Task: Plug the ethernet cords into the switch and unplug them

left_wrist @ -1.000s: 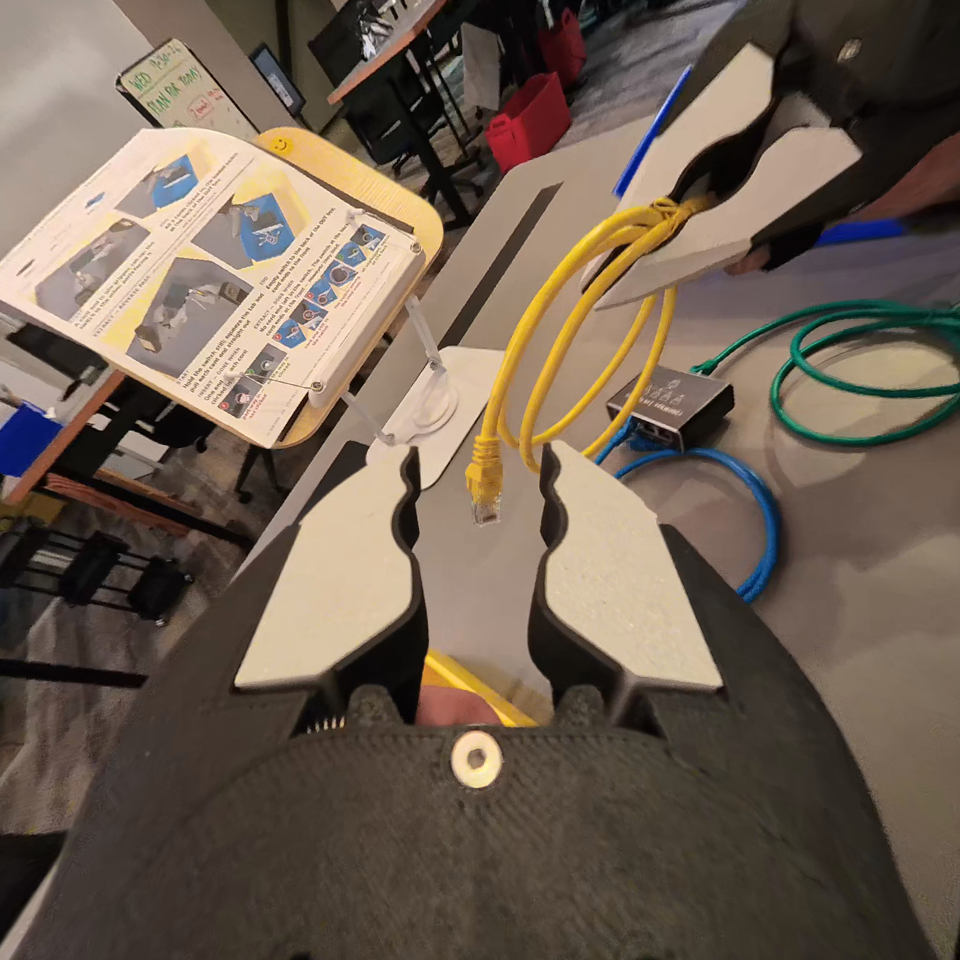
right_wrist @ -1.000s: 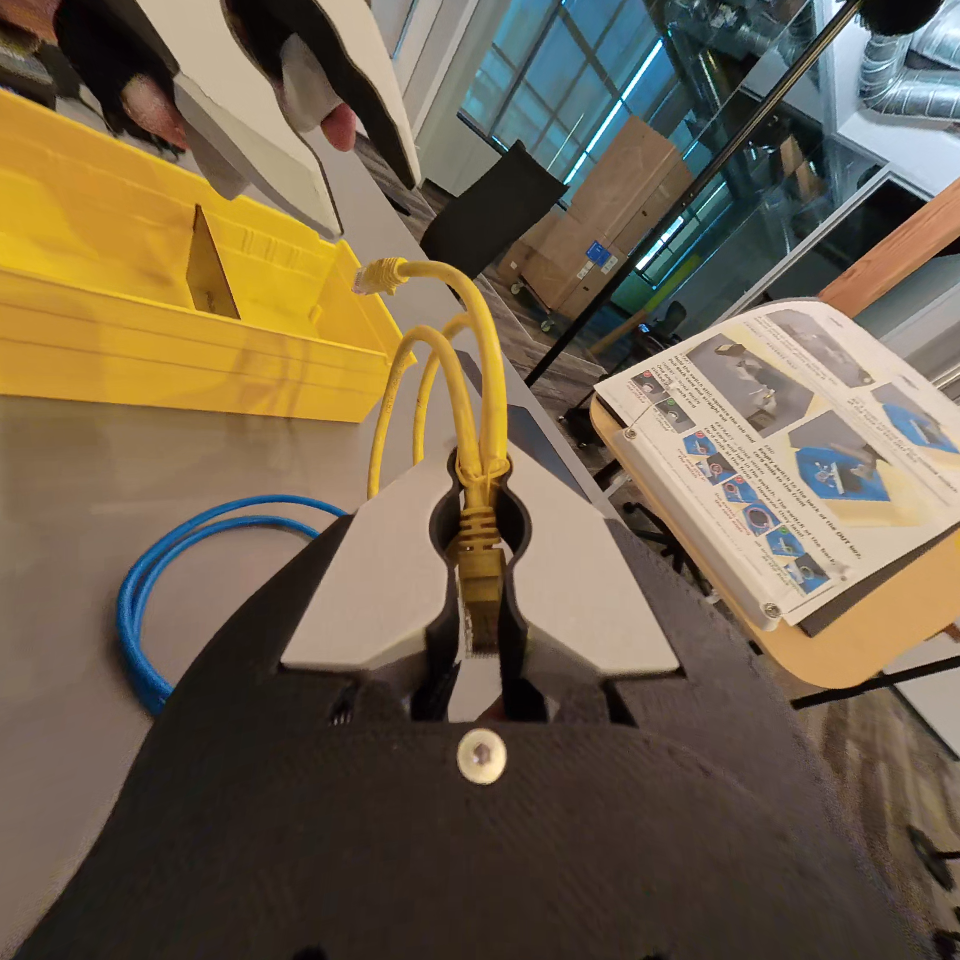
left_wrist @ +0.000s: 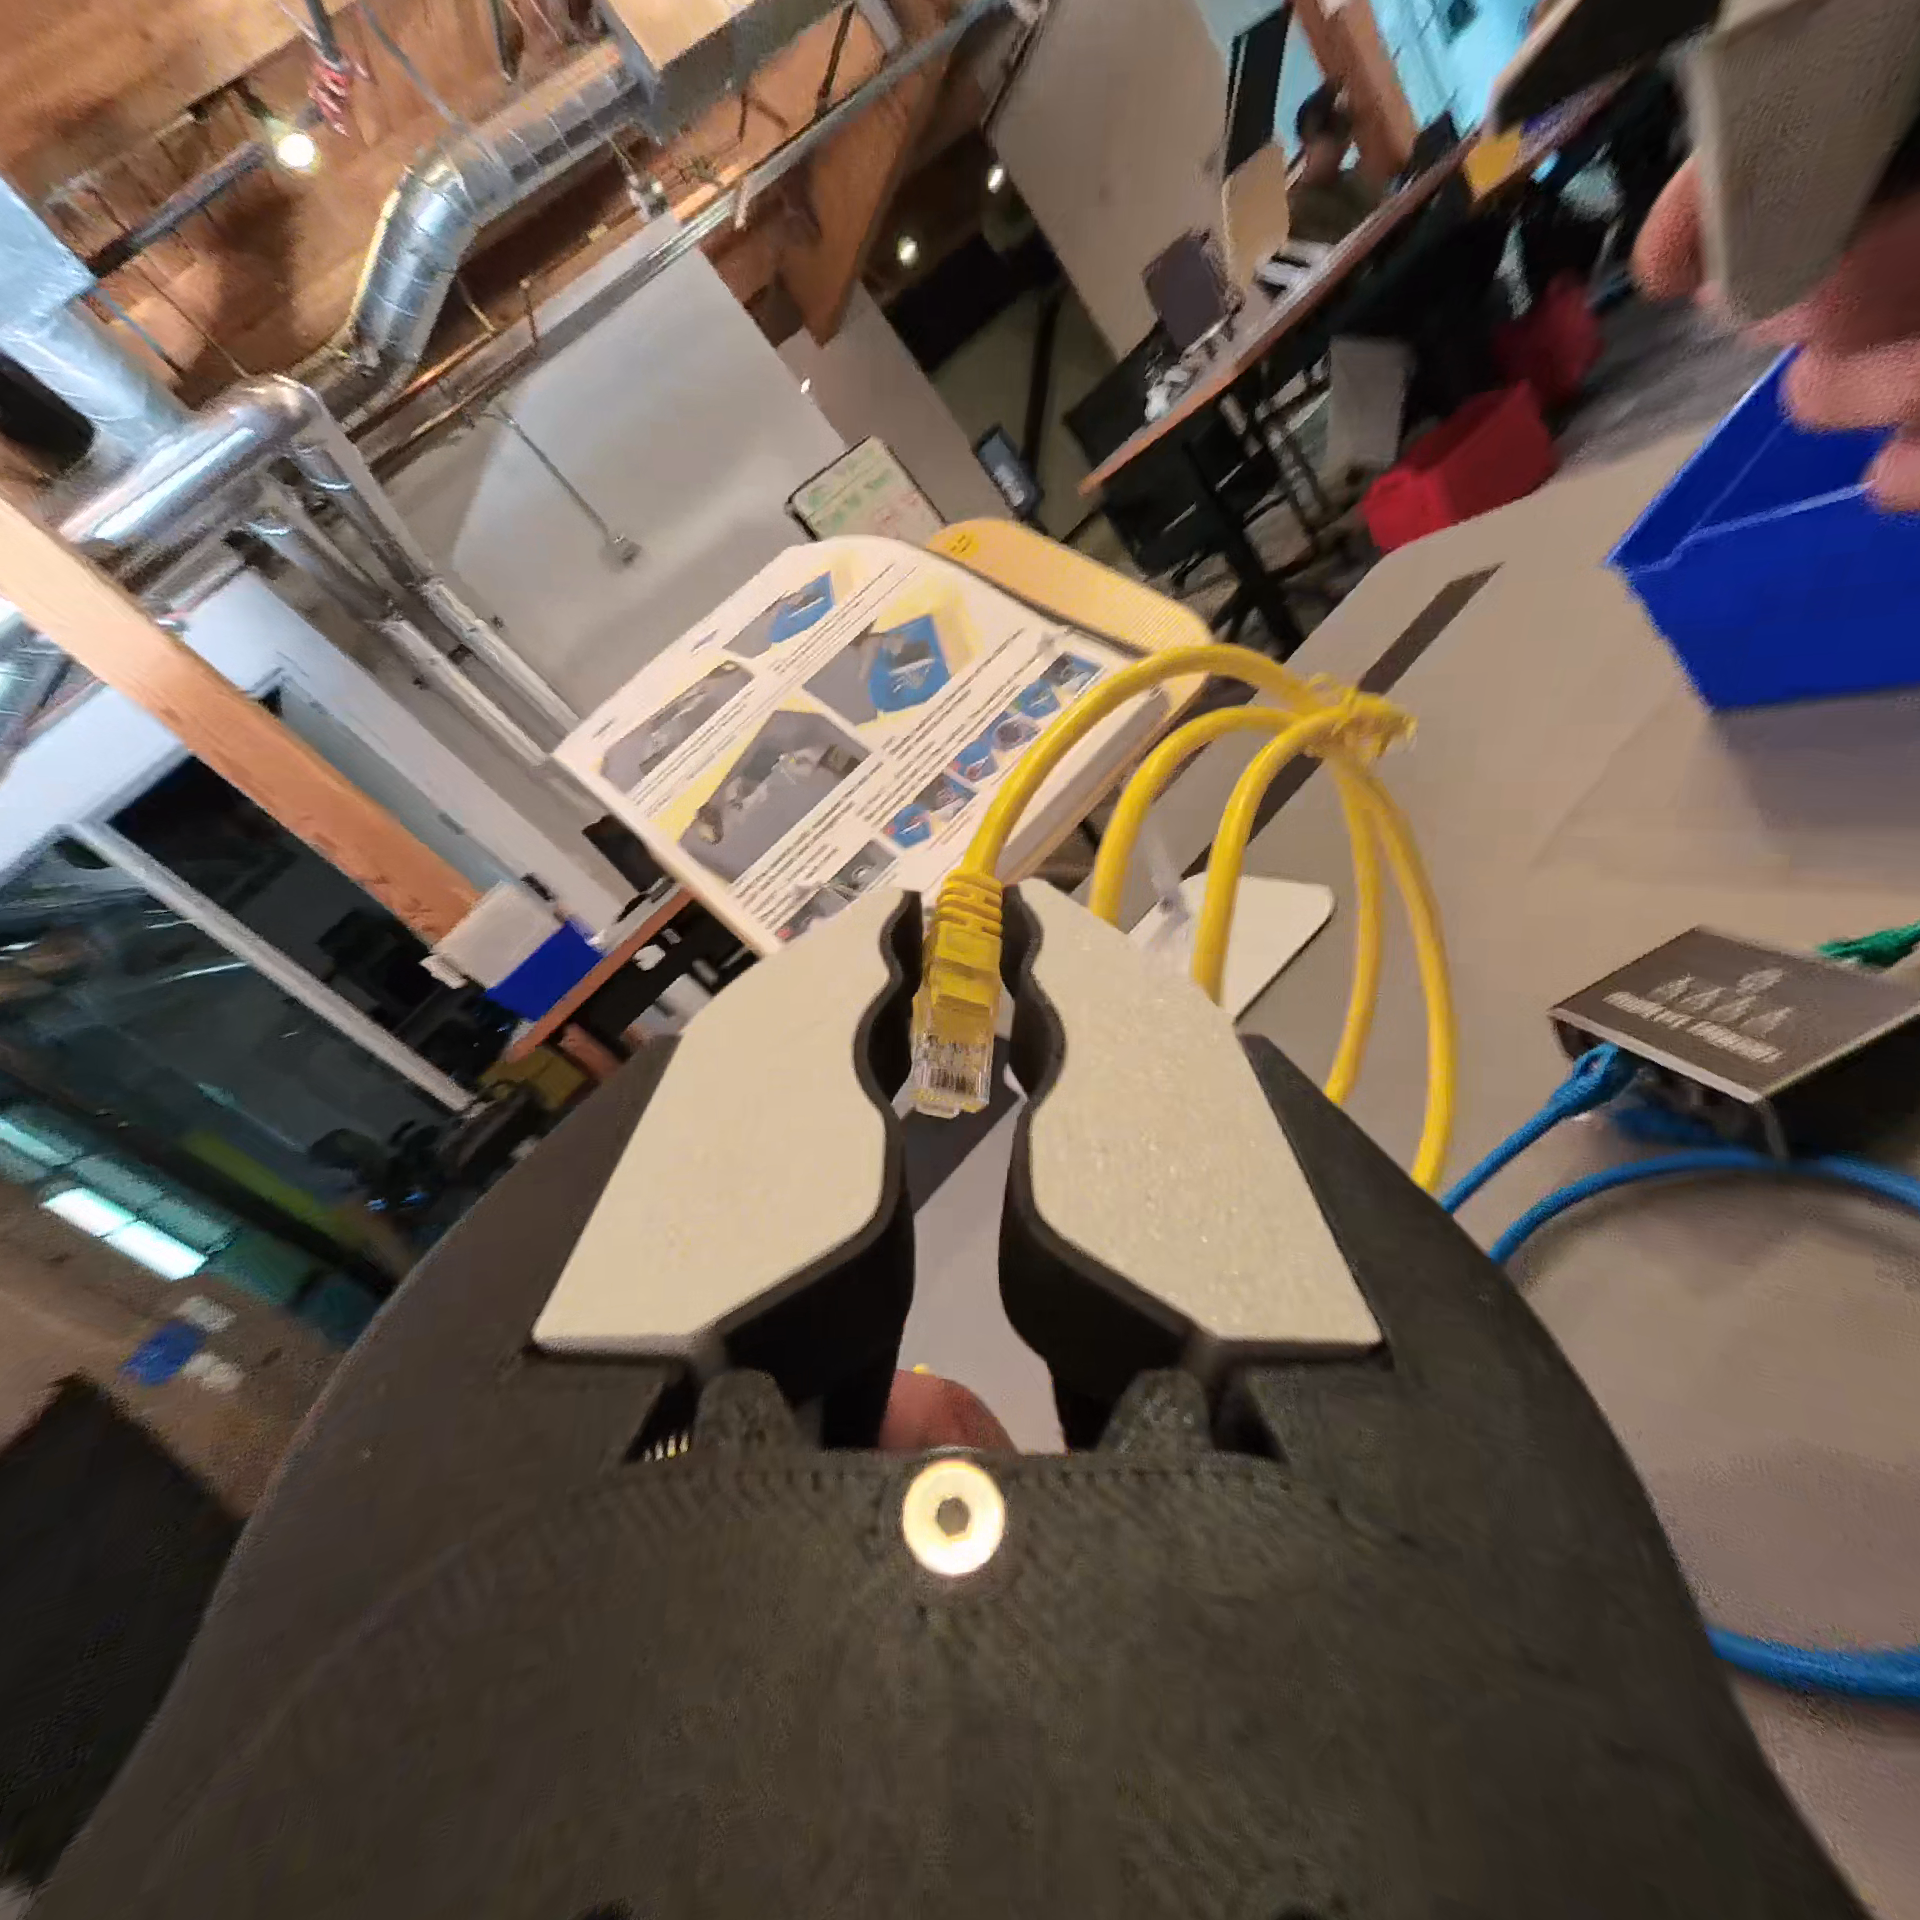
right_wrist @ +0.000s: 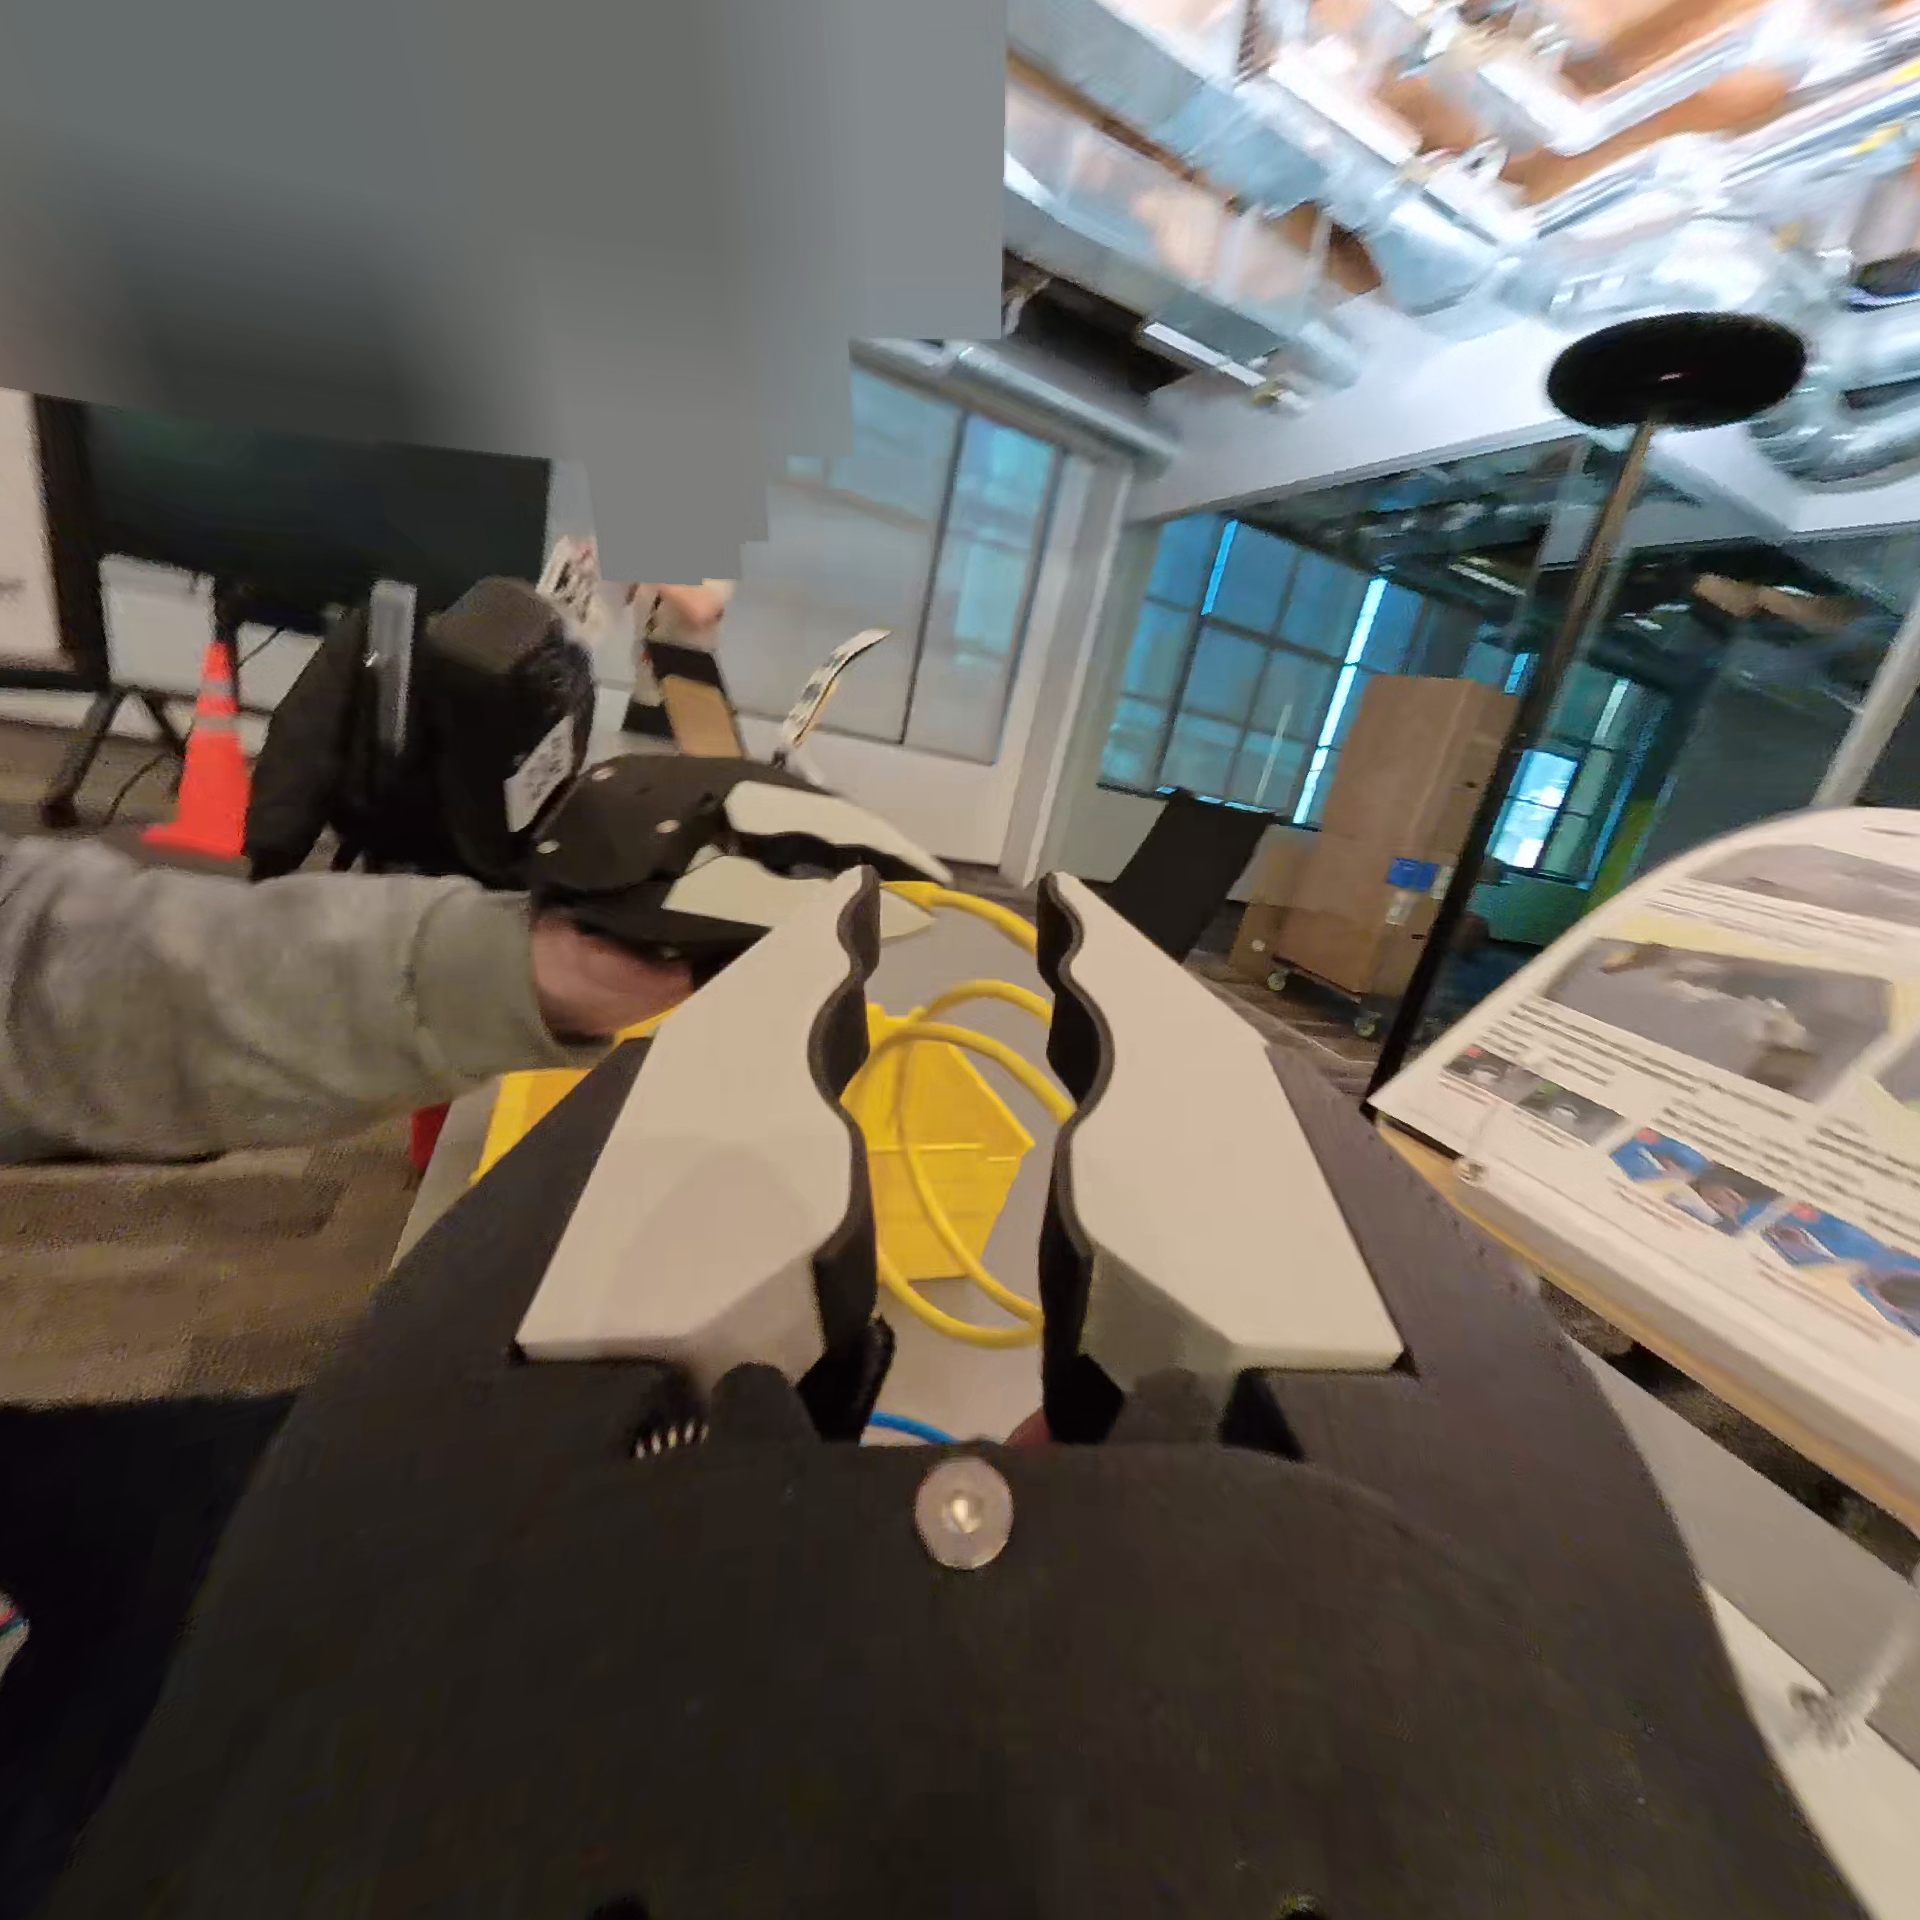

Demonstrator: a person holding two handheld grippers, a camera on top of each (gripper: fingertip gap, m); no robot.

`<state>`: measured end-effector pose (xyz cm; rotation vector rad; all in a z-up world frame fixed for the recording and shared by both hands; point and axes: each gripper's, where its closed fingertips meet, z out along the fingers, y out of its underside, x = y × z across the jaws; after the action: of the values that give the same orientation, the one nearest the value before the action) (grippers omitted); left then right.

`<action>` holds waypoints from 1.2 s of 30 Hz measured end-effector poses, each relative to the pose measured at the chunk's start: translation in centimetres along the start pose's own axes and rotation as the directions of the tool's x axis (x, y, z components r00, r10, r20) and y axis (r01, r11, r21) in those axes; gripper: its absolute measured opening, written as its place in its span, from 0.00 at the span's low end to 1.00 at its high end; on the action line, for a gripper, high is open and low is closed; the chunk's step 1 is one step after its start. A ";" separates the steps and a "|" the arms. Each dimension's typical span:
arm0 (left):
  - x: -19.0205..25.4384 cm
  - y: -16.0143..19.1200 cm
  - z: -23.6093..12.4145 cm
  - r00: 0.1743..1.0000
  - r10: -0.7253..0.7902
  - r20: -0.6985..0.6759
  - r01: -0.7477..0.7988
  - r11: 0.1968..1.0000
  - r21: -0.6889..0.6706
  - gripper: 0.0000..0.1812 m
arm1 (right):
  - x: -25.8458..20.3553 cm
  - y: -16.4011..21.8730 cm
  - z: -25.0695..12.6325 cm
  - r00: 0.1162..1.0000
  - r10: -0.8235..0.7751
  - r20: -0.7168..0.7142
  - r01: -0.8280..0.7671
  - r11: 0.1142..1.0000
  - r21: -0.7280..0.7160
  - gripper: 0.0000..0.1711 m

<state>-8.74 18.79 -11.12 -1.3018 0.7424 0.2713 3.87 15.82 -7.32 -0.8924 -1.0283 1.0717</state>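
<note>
The left gripper (left_wrist: 961, 940) is clamped on the plug end of a yellow ethernet cord (left_wrist: 1226, 821), whose tied loops hang to its right above the grey table (left_wrist: 1621, 1382). On the table to the right sits the dark switch (left_wrist: 1756, 1023) with a blue cord (left_wrist: 1558, 1195) plugged into its near face. The right gripper (right_wrist: 958, 914) has its fingers apart and holds nothing, with the yellow loops and a yellow bin (right_wrist: 935, 1174) seen through the gap.

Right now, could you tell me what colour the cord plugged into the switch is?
Blue: the cord enters the switch, clearest in the left wrist view.
</note>
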 end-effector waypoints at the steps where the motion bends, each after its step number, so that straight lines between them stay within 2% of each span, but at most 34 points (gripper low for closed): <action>1: 0.1 -0.3 -0.1 1.000 -0.023 -0.020 0.023 1.000 0.019 0.08 | 1.0 0.1 -0.5 0.999 0.018 -0.031 -0.018 1.000 0.011 0.16; 4: 0.3 -1.0 -0.2 0.997 -0.053 -0.047 0.055 0.997 0.045 0.08 | 3.4 3.0 -1.0 0.992 0.033 -0.121 -0.046 0.994 -0.102 0.15; 6: 0.8 -1.7 -0.3 0.996 -0.046 -0.074 0.052 0.996 0.070 0.08 | 4.8 5.6 -1.1 0.977 0.100 -0.187 -0.133 0.976 -0.173 0.17; 7: 1.2 -2.2 -0.4 0.995 -0.040 -0.095 0.048 0.996 0.080 0.08 | 5.5 6.7 -1.2 0.963 0.142 -0.230 -0.185 0.966 -0.178 0.18; 10: 2.0 -4.0 -0.8 0.992 -0.013 -0.129 0.029 0.992 0.125 0.08 | 7.9 9.7 -2.3 0.888 0.299 -0.350 -0.368 0.918 -0.148 0.09; 12: 2.1 -5.1 -1.1 0.991 -0.005 -0.134 0.025 0.988 0.149 0.08 | 9.2 9.6 -3.3 0.842 0.393 -0.369 -0.432 0.901 -0.026 0.04; 14: 2.4 -6.3 -1.4 0.986 -0.026 -0.165 0.057 0.981 0.183 0.08 | 9.7 11.1 -3.7 0.825 0.404 -0.396 -0.466 0.882 -0.071 0.05; 17: 2.5 -8.1 -1.9 0.973 -0.094 -0.209 0.145 0.960 0.242 0.08 | 7.3 12.9 -2.3 0.835 0.467 -0.291 -0.526 0.833 -0.170 0.13; 19: 2.7 -8.9 -2.0 0.961 -0.143 -0.235 0.206 0.941 0.269 0.08 | 4.3 13.4 -0.8 0.828 0.539 -0.155 -0.561 0.792 -0.239 0.18; 21: 3.1 -9.0 -2.0 0.960 -0.138 -0.243 0.204 0.941 0.270 0.08 | 1.5 12.6 0.4 0.814 0.581 -0.020 -0.566 0.783 -0.258 0.25; 23: 3.7 -8.5 -1.7 0.957 -0.133 -0.257 0.199 0.948 0.249 0.08 | 0.2 11.2 1.3 0.841 0.539 0.041 -0.518 0.825 -0.228 0.27; 27: 4.9 -7.3 -1.1 0.934 -0.182 -0.308 0.248 0.950 0.192 0.08 | 0.2 7.9 1.8 0.918 0.396 0.036 -0.391 0.916 -0.090 0.29; 31: 6.7 -5.9 -0.3 0.874 -0.301 -0.382 0.377 0.915 0.141 0.08 | 0.1 5.1 1.6 0.970 0.241 0.013 -0.241 0.971 -0.012 0.30; 33: 7.4 -5.1 0.2 0.847 -0.353 -0.398 0.426 0.898 0.109 0.08 | -0.2 4.1 1.5 0.986 0.165 0.000 -0.165 0.986 0.004 0.25; 36: 8.5 -4.3 0.6 0.792 -0.430 -0.433 0.504 0.861 0.067 0.08 | -1.0 4.2 1.7 0.999 0.031 -0.006 -0.031 0.998 -0.058 0.05</action>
<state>0.26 16.36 -13.12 -1.3372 0.7392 -0.4802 0.99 16.05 -10.95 -0.9606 -1.0490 1.0697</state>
